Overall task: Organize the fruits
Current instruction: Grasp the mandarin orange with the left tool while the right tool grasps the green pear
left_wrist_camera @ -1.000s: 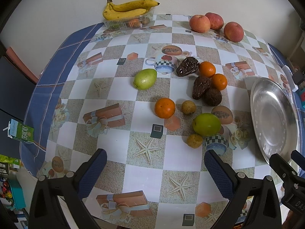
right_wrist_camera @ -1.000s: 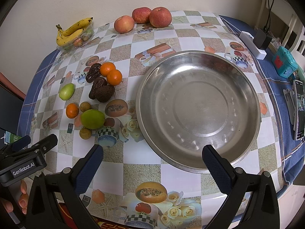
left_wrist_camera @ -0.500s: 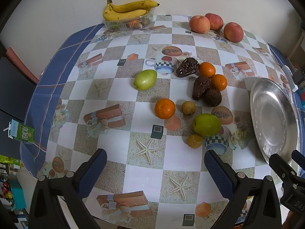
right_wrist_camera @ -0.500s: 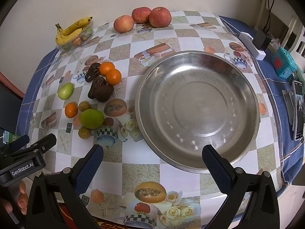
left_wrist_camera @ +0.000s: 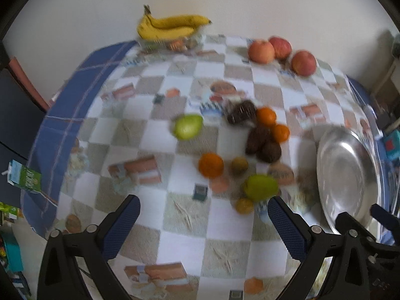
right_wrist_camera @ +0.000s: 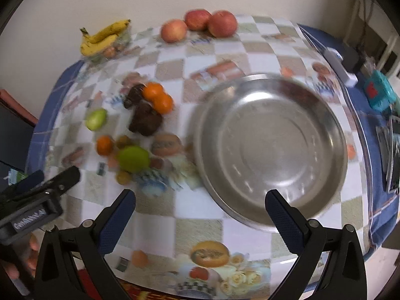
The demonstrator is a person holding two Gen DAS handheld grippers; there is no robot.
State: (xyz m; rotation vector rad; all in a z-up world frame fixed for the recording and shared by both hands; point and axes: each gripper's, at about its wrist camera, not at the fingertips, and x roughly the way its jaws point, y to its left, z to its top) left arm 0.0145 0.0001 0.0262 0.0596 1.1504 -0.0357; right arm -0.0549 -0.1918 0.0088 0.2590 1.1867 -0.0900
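Loose fruit lies mid-table: a green fruit [left_wrist_camera: 188,127], another green one [left_wrist_camera: 260,187], an orange [left_wrist_camera: 210,165], two more oranges [left_wrist_camera: 266,116], dark fruits [left_wrist_camera: 262,142] and small brownish ones [left_wrist_camera: 239,165]. A wide steel bowl [right_wrist_camera: 272,150] stands empty to their right; it also shows in the left wrist view [left_wrist_camera: 347,177]. My left gripper [left_wrist_camera: 203,221] is open and empty above the near table edge. My right gripper [right_wrist_camera: 200,212] is open and empty before the bowl. Both views are blurred.
Bananas [left_wrist_camera: 172,26] on a clear tub and three apples [left_wrist_camera: 280,51] sit at the far edge by the wall. A teal box [right_wrist_camera: 380,93], a white power strip [right_wrist_camera: 341,65] and a phone [right_wrist_camera: 392,155] lie right of the bowl. A green carton [left_wrist_camera: 25,177] is left, below the table.
Both grippers have pulled back and up from the table, so the fruit and bowl look farther off. Nothing on the table has moved. Both grippers stay open.
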